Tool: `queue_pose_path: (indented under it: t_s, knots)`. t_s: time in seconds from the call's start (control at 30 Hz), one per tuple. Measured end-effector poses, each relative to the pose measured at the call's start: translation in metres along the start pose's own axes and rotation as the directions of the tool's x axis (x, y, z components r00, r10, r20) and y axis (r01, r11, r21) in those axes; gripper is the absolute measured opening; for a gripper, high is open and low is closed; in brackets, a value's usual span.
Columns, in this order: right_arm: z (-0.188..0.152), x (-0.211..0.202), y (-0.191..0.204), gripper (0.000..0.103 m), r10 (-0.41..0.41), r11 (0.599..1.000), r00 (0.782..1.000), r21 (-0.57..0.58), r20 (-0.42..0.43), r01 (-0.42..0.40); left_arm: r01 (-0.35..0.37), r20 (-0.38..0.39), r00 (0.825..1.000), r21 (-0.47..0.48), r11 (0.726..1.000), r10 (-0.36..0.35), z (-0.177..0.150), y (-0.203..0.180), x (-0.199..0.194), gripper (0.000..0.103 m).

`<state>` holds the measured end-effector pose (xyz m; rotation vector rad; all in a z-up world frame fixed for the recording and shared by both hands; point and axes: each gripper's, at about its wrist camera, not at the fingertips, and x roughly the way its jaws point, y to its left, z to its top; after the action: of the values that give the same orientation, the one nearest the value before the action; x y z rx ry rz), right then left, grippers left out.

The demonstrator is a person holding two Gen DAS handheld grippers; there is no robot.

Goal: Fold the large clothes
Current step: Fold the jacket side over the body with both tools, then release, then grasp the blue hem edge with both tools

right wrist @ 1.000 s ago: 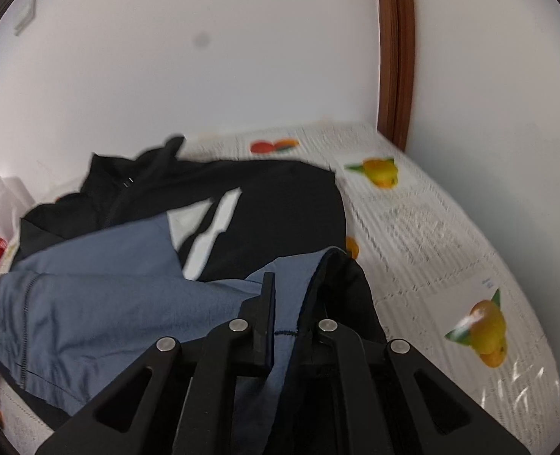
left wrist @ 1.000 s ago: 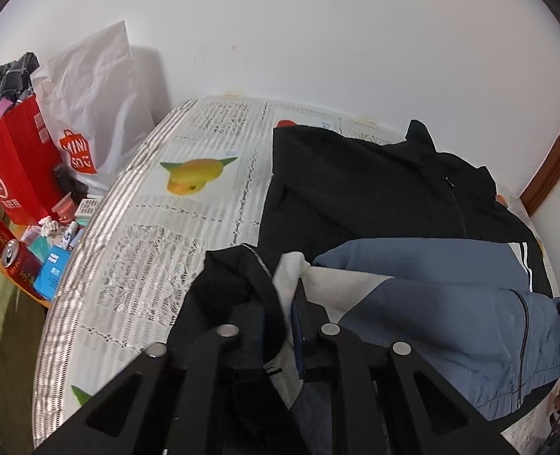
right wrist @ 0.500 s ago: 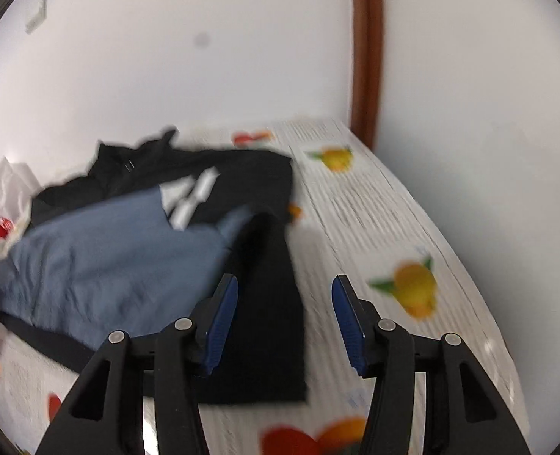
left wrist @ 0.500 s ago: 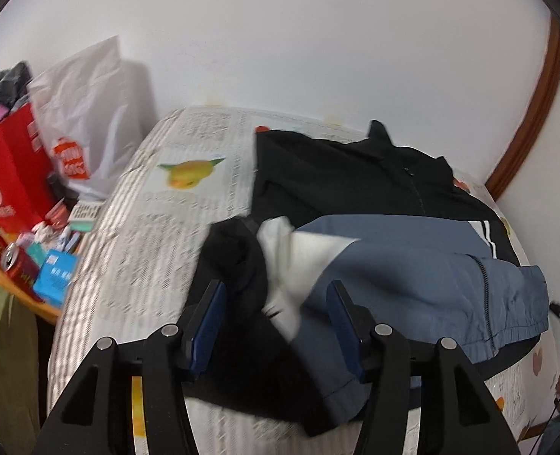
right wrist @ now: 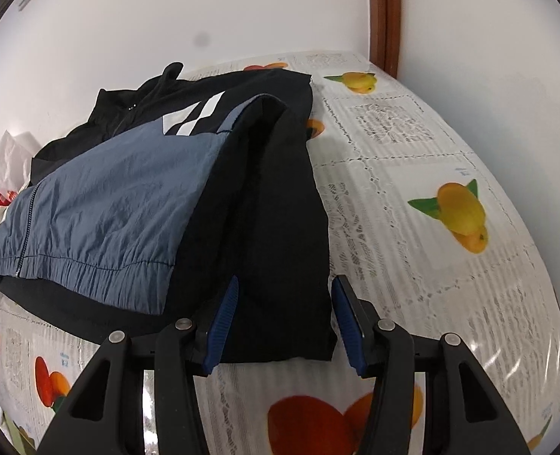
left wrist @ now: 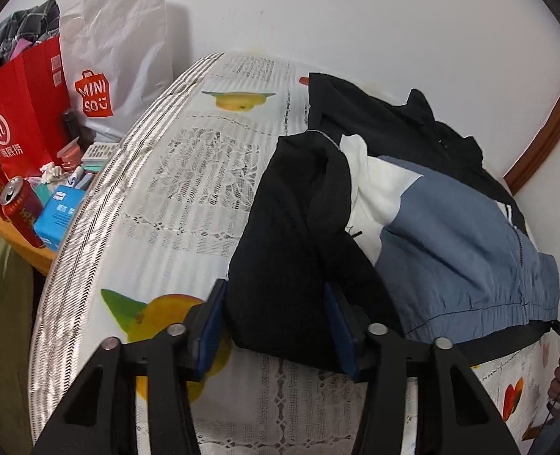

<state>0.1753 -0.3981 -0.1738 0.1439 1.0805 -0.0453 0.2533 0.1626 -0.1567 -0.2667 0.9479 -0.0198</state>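
Currently catalogued: jacket (left wrist: 450,235), black with a blue lower front and white panels, lying on the bed (left wrist: 189,197) towards the wall, zip closed, elastic hem towards the near edge. Left sleeve (left wrist: 298,235) folded in over the front, black, somewhat bunched, cuff end near the hem. Right sleeve (right wrist: 280,208) likewise folded in, lying flatter and straighter down that side of the body. Judged stage: both sleeve folds done; body not yet folded hem to collar, so roughly the middle of the job. Left to do, by estimate: smoothing the lumpy left sleeve, then doubling the body over. Left gripper (left wrist: 276,322) released, jaws apart and just lately narrowing a little, sleeve end lying between the blue pads (left wrist: 211,326) without being pinched. Right gripper (right wrist: 283,322) also released, jaws having narrowed a touch, cuff edge between the pads (right wrist: 223,322), no squeeze visible. Surroundings: bedcover in white lace pattern with printed fruit; red paper bag (left wrist: 22,113) and white shopping bag (left wrist: 120,57) beside the bed on the left; two red cans (left wrist: 20,204) and a blue box (left wrist: 58,216) on a small side table; brown wooden trim (right wrist: 384,11) up the wall corner; white wall behind.
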Motion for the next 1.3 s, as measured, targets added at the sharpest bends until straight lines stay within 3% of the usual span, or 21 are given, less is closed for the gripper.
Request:
queue_pose_path:
  t_s: [0.03,0.13,0.47,0.67,0.8,0.9,0.97,1.03,1.1,1.17,1.3]
  knots:
    - [0.001,0.001,0.0,0.041,0.004,1.0,1.0,-0.01,-0.001,-0.004,0.006,-0.006,1.0,-0.001,1.0,-0.006,-0.001,-0.001,0.0,0.027]
    - [0.004,0.003,0.0,0.018,0.007,0.999,1.0,-0.031,-0.005,-0.007,0.017,-0.013,1.0,0.002,1.0,-0.017,-0.007,-0.003,-0.005,0.014]
    - [0.005,-0.004,-0.002,0.011,-0.022,0.993,0.999,-0.113,-0.023,0.019,0.04,-0.035,0.999,-0.025,0.999,-0.041,-0.06,-0.003,-0.048,0.012]
    - [-0.011,-0.016,-0.004,0.011,-0.066,0.991,0.998,-0.116,-0.023,0.063,0.028,-0.046,0.999,-0.019,0.999,-0.029,-0.08,-0.007,-0.065,0.013]
    - [-0.015,-0.036,-0.004,0.011,-0.132,0.985,0.991,-0.113,-0.01,0.13,0.018,-0.044,0.999,-0.009,1.0,-0.018,-0.081,-0.008,-0.076,0.02]
    - [-0.015,-0.056,0.0,0.015,-0.119,0.986,0.993,-0.114,0.021,0.121,-0.003,-0.013,1.0,0.003,1.0,0.003,-0.078,-0.009,-0.09,0.024]
    - [-0.013,-0.068,0.008,0.025,-0.085,0.989,0.995,-0.117,0.047,0.09,0.005,0.007,1.0,0.004,1.0,-0.005,-0.075,-0.011,-0.097,0.024]
    - [-0.011,-0.076,0.02,0.045,-0.039,0.991,0.996,-0.129,0.076,0.048,0.037,0.032,0.999,-0.007,0.999,-0.036,-0.072,-0.013,-0.107,0.035]
    - [-0.009,-0.077,0.031,0.047,-0.006,0.991,0.995,-0.135,0.098,0.019,0.082,0.053,0.995,-0.009,0.997,-0.081,-0.071,-0.017,-0.114,0.043]
    - [-0.003,-0.07,0.04,0.047,0.021,0.991,0.995,-0.132,0.102,-0.007,0.118,0.056,0.991,0.0,0.993,-0.118,-0.07,-0.025,-0.114,0.043]
    - [0.0,-0.054,0.052,0.047,0.027,0.993,0.995,-0.117,0.094,-0.016,0.175,-0.006,0.985,0.008,0.985,-0.175,-0.07,-0.04,-0.094,0.043]
